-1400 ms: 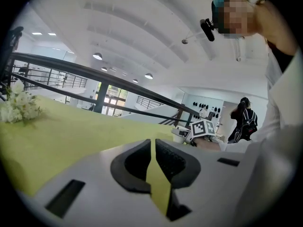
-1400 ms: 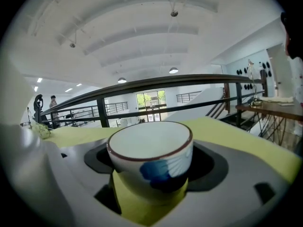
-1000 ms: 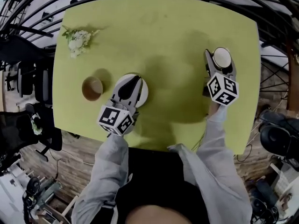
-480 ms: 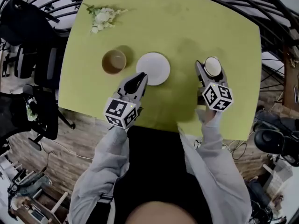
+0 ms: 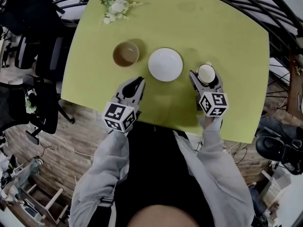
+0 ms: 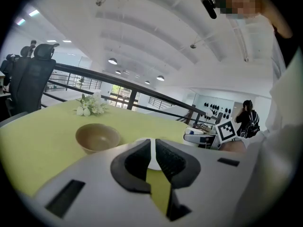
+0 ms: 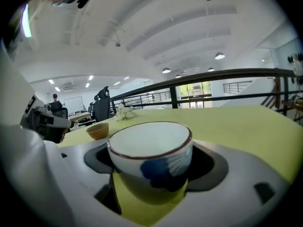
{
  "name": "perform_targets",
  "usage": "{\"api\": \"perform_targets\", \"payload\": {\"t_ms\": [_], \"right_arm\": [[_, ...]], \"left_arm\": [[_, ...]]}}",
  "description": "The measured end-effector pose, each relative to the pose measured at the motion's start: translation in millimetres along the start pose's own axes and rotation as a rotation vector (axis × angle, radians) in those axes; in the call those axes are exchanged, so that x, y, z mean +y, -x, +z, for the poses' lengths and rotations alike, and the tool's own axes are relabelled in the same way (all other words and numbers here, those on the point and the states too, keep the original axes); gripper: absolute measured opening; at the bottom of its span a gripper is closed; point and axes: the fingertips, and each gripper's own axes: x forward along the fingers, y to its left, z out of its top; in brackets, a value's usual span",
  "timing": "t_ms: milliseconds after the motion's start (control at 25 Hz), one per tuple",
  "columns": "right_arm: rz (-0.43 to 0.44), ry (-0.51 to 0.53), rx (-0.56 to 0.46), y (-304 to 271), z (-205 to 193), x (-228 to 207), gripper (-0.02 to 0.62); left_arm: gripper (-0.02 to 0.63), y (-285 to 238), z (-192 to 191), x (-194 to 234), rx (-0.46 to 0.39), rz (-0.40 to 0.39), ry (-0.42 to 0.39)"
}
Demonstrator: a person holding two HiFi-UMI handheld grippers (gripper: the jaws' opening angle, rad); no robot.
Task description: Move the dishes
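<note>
A white plate lies mid-table on the yellow-green table, with a brown bowl to its left. My left gripper sits just short of the plate's near-left rim, shut with nothing between its pads. In the left gripper view the left gripper points past the brown bowl. My right gripper is shut on a white cup with a blue mark, right of the plate. In the right gripper view the cup fills the right gripper, upright.
A small white flower bunch lies at the table's far left corner. Office chairs stand off the table's left side. The near table edge runs just behind both grippers. A black railing borders the far side.
My left gripper has come off the plate and drawn back toward the near edge. My right gripper has carried the cup leftward, closer to the plate.
</note>
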Motion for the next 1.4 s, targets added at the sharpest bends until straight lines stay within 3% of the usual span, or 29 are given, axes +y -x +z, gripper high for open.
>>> {"api": "perform_targets", "payload": {"t_ms": [520, 880, 1120, 1200, 1400], "right_arm": [[0.092, 0.069, -0.012, -29, -6, 1, 0.434], [0.076, 0.099, -0.005, -21, -12, -7, 0.437], [0.047, 0.049, 0.014, -23, -16, -10, 0.443], [0.035, 0.026, 0.028, -20, -17, -9, 0.487], [-0.003, -0.018, 0.026, 0, -18, 2, 0.515]], "left_arm": [[0.043, 9, -6, 8, -0.016, 0.078, 0.033], [0.043, 17, -5, 11, -0.029, 0.100, 0.045], [0.043, 18, -2, 7, -0.035, 0.080, 0.050], [0.043, 22, -1, 7, -0.037, 0.074, 0.053], [0.043, 34, 4, 13, -0.053, 0.058, 0.056]]}}
